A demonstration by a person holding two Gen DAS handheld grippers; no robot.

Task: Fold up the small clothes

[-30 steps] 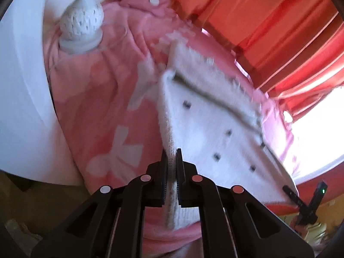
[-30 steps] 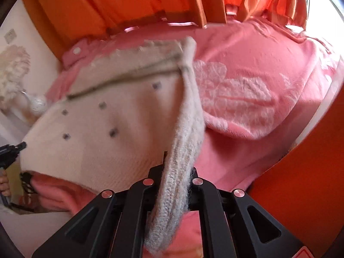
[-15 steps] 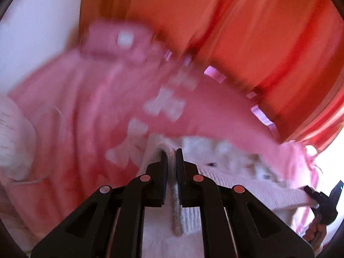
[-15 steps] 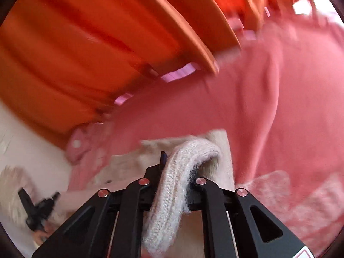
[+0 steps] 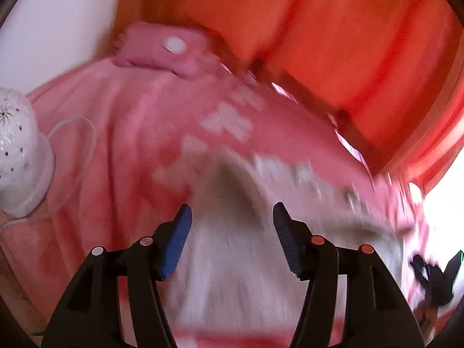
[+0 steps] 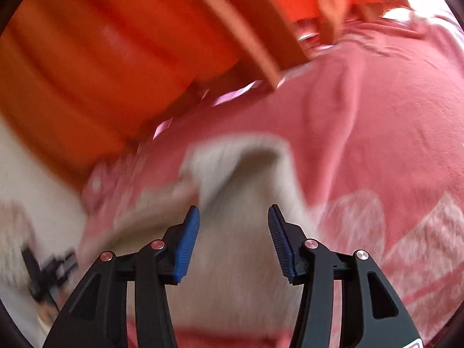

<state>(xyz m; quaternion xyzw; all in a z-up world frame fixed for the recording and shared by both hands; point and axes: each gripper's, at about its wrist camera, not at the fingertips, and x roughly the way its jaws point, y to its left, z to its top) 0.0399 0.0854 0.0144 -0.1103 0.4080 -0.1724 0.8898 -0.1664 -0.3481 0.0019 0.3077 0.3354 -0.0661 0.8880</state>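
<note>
Claws [image 5: 232,237] [image 6: 233,239] now spread, sweater [image 5: 232,261] released.

Cream knit garment [image 5: 232,261], blurred, lying on pink blanket [image 5: 121,133]

We count one cream knitted garment [image 5: 232,261], blurred in both views, on one pink blanket [image 5: 130,145] with pale patterns. We see two grippers: the left gripper [image 5: 232,237] and the right gripper [image 6: 233,237], each with two fingers and two blue pads, so four pads together. There is one white lamp [image 5: 17,150] with small holes, and one white cord [image 5: 72,133] beside it. One pink pillow [image 5: 162,49] carries one white button [image 5: 174,44]. Behind hang orange curtains [image 5: 319,29]; we cannot count their panels.
</note>
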